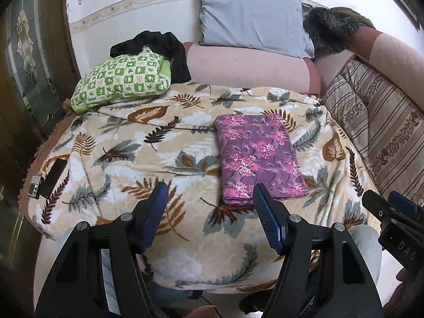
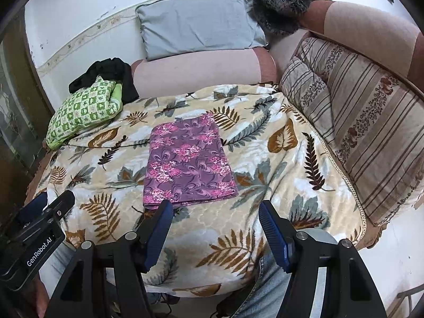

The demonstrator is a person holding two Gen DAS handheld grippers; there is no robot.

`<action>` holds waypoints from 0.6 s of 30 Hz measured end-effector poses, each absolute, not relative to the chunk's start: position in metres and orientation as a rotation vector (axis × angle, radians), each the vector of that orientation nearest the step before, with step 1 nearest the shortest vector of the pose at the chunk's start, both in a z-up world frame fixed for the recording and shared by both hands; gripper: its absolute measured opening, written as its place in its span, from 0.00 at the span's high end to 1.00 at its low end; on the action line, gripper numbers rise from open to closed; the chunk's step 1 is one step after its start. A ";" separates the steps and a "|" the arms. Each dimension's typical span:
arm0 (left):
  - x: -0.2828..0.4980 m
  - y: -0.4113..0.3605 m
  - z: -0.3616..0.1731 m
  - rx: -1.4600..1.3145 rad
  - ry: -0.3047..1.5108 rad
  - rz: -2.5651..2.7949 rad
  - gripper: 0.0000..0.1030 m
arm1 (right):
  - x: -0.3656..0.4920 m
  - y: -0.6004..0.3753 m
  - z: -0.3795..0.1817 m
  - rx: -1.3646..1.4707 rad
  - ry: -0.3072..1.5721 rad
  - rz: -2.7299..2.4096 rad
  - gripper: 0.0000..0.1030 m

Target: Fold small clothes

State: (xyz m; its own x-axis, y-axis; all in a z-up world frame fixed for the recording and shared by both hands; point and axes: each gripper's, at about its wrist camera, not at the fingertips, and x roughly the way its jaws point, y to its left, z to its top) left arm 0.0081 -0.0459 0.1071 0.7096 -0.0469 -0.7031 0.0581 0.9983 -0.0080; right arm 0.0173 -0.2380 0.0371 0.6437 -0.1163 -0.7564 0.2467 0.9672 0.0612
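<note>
A purple floral cloth lies folded into a flat rectangle on the leaf-patterned blanket. My left gripper hovers open above the near part of the blanket, its right finger close to the cloth's near edge. My right gripper is open too, just short of the cloth's near edge, holding nothing. Each gripper shows at the other view's edge: the right gripper and the left gripper.
A green checked pillow with a black garment behind it sits at the back left. A grey pillow leans on the pink bolster. Striped cushions line the right. A phone lies at the blanket's left edge.
</note>
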 end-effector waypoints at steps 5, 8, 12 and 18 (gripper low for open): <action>0.009 -0.047 0.107 0.014 0.783 -0.059 0.35 | 0.018 -0.240 0.038 0.159 0.844 -0.204 0.37; 0.008 -0.047 0.107 0.014 0.781 -0.058 0.35 | 0.018 -0.240 0.038 0.159 0.844 -0.202 0.37; 0.009 -0.046 0.107 0.015 0.781 -0.060 0.35 | 0.017 -0.239 0.038 0.157 0.841 -0.204 0.37; 0.010 -0.045 0.106 0.017 0.785 -0.062 0.35 | 0.018 -0.239 0.038 0.155 0.844 -0.201 0.37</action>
